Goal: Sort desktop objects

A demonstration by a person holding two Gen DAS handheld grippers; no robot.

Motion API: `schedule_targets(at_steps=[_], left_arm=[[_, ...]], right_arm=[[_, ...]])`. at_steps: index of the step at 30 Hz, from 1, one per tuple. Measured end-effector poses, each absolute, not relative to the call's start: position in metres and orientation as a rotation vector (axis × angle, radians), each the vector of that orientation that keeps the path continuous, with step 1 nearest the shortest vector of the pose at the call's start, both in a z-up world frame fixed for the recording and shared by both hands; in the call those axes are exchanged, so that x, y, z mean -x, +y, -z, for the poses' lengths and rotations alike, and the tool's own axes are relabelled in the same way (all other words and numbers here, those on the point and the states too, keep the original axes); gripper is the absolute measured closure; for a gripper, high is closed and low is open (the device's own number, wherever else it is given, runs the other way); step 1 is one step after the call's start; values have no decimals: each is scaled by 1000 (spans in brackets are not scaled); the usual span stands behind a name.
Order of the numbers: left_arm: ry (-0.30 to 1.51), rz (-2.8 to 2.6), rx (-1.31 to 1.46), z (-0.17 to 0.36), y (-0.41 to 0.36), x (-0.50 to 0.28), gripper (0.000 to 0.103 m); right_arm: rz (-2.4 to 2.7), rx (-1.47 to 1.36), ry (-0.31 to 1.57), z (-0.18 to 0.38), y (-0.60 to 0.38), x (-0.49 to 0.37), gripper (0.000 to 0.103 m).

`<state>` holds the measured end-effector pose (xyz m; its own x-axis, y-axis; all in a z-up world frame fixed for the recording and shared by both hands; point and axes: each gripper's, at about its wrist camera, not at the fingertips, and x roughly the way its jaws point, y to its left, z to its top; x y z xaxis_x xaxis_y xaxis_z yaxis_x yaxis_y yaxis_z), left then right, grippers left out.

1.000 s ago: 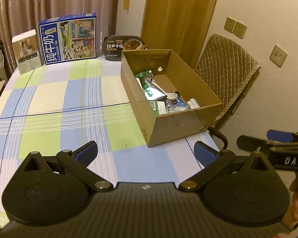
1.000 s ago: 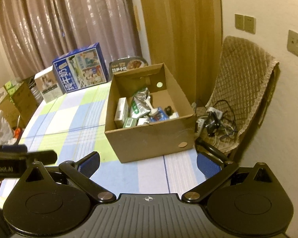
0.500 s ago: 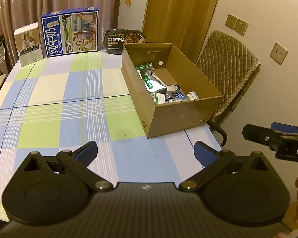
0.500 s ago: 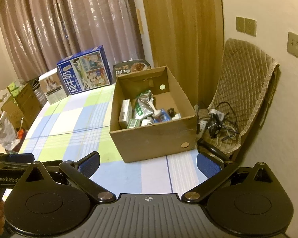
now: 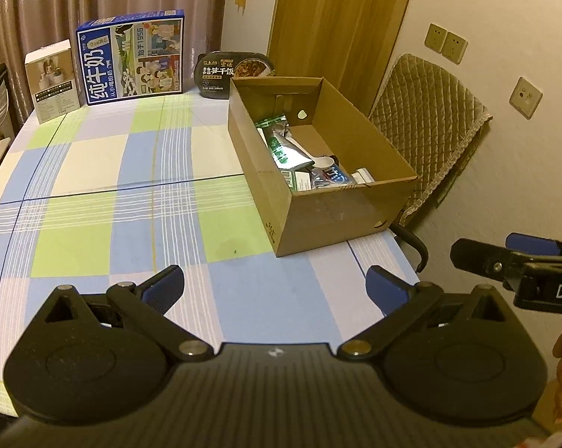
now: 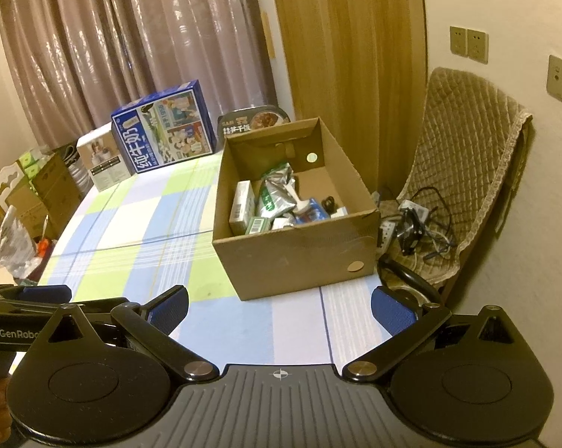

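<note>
An open cardboard box (image 5: 333, 220) (image 6: 299, 257) stands at the right end of the checked tablecloth (image 5: 131, 186) (image 6: 139, 224). It holds a silver-green pouch (image 5: 281, 145) (image 6: 275, 194), a white spoon (image 5: 318, 158), small cartons (image 6: 241, 205) and a blue packet (image 5: 331, 175). My left gripper (image 5: 275, 287) is open and empty, held above the table's near edge. My right gripper (image 6: 279, 308) is open and empty too, near the box's front. Each gripper shows at the edge of the other's view.
At the table's far end stand a blue milk carton (image 5: 131, 59) (image 6: 165, 134), a small white box (image 5: 53, 78) (image 6: 103, 160) and a black meal tray (image 5: 234, 71) (image 6: 254, 121). A padded chair (image 5: 426, 130) (image 6: 463, 171) with cables stands right of the table. Boxes and bags (image 6: 30, 201) lie on the left.
Both grippers have drawn back and risen from the box, so it looks smaller and farther away. Both stay open and empty.
</note>
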<state>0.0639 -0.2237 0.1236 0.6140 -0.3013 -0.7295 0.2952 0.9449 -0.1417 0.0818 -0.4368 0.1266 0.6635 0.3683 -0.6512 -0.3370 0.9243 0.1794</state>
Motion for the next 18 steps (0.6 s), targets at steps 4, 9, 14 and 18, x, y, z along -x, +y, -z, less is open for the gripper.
schedule_targets(at_steps=[4,9,14,18], left_arm=[[842,344,7,-123,-224,-65,1],[842,348,3,-123,-225,-65,1],[842,347,1,-122,-224,-65,1],[845,346,-2,-121,-224,-66,1]], right_arm=[[-398,-45,745,-126,-437,-82,2],[-399,-45,748,-125,-437,-81,2],[-396,-44,752,-123,-437,-81,2],[-397,-43,752,-123,-437,-82,2]])
